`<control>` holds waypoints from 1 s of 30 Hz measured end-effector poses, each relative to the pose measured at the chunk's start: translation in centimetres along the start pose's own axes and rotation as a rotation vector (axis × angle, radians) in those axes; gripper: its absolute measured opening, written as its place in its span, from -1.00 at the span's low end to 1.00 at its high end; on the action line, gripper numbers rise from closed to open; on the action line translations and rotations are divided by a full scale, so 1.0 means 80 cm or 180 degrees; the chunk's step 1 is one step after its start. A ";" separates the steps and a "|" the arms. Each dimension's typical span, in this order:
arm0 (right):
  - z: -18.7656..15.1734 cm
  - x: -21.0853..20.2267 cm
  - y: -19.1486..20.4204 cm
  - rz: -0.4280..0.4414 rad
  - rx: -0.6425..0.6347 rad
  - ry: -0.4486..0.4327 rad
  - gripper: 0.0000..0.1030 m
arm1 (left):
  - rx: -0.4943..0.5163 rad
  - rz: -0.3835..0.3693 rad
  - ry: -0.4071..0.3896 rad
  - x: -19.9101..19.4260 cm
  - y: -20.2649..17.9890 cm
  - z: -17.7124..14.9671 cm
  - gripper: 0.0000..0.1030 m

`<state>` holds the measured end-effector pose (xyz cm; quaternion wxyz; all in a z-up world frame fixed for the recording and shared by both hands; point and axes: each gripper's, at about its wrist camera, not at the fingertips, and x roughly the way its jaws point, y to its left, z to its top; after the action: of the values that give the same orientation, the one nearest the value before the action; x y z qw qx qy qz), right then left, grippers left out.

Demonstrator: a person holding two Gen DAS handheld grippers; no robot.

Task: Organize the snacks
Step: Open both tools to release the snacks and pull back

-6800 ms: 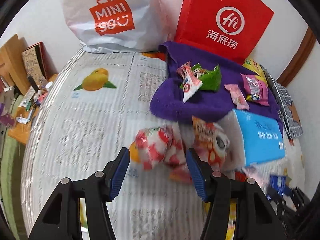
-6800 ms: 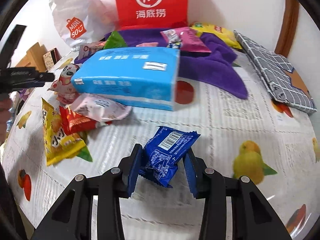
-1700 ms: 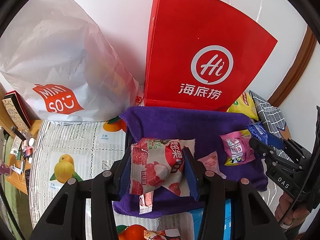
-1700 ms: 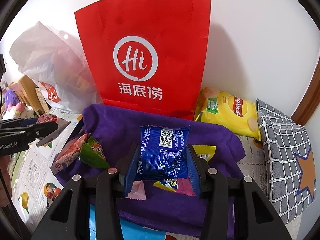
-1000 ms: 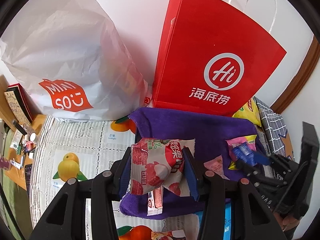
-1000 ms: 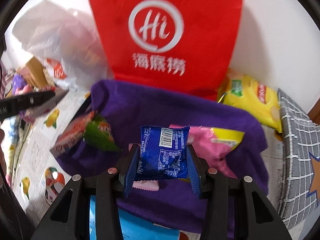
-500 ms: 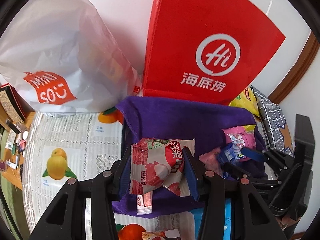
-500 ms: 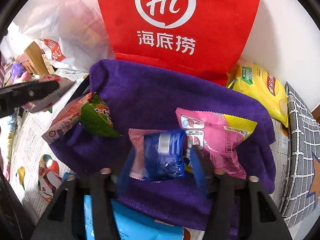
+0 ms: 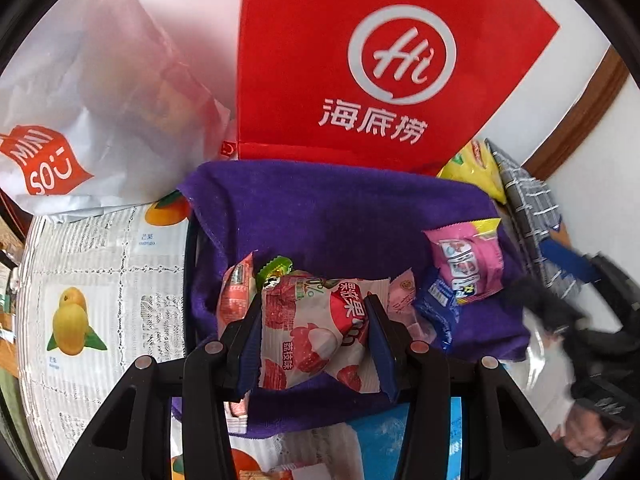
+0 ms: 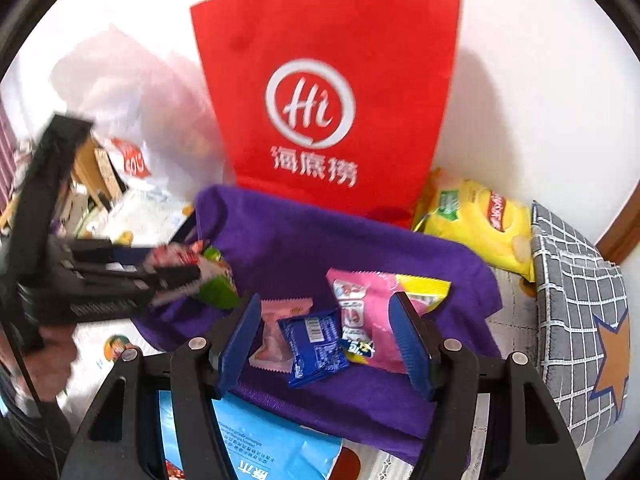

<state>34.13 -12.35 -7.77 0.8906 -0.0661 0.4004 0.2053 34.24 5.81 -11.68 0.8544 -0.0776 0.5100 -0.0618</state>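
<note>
Left gripper (image 9: 314,344): fingers are clamping a lychee jelly packet (image 9: 316,336) above the purple towel's (image 9: 340,220) near-left part. Right gripper (image 10: 326,344): fingers are standing wide apart, gripping nothing; the blue snack packet (image 10: 316,346) is lying on the towel between pink packets. Only the right view is showing the yellow chip bag (image 10: 480,228) in full.

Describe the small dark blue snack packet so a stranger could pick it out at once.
Find the tall red paper bag with the white "Hi" logo; a purple towel is spread before it. Near the towel's front edge lies the small dark blue foil packet, between a pale pink sachet and a larger pink-and-yellow packet. It alone is blue, with a white barcode.
</note>
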 end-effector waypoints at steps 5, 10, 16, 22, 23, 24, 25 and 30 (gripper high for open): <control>0.002 -0.009 -0.008 0.0047 0.0068 -0.0130 0.28 | 0.0072 -0.0027 0.0095 0.012 -0.012 -0.004 -0.10; 0.001 -0.009 -0.013 0.0033 0.0116 -0.0123 0.28 | 0.0081 0.0047 0.0170 0.020 -0.016 -0.005 0.03; 0.000 -0.017 -0.012 0.0016 0.0119 -0.0172 0.28 | 0.0016 0.0177 0.0234 0.024 -0.018 -0.004 0.13; 0.003 -0.025 0.000 -0.0065 0.0095 -0.0248 0.28 | 0.0058 0.0134 0.0102 0.000 -0.017 -0.005 0.14; 0.003 -0.026 0.003 -0.0083 0.0081 -0.0263 0.28 | 0.0066 0.0125 0.0073 -0.005 -0.018 -0.005 0.14; 0.003 -0.029 0.006 -0.0102 0.0064 -0.0283 0.28 | 0.0075 0.0107 0.0044 -0.011 -0.019 -0.005 0.15; 0.002 -0.031 0.010 -0.0123 0.0053 -0.0308 0.28 | 0.0082 0.0090 0.0019 -0.016 -0.018 -0.005 0.14; -0.009 -0.035 0.027 -0.0199 -0.0023 -0.0341 0.28 | 0.0155 0.0044 -0.0178 -0.050 -0.019 -0.008 0.14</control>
<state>31.05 -11.44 -6.10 0.9164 -0.0707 0.3492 0.1822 31.74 4.98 -8.21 0.8704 -0.0550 0.4848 -0.0661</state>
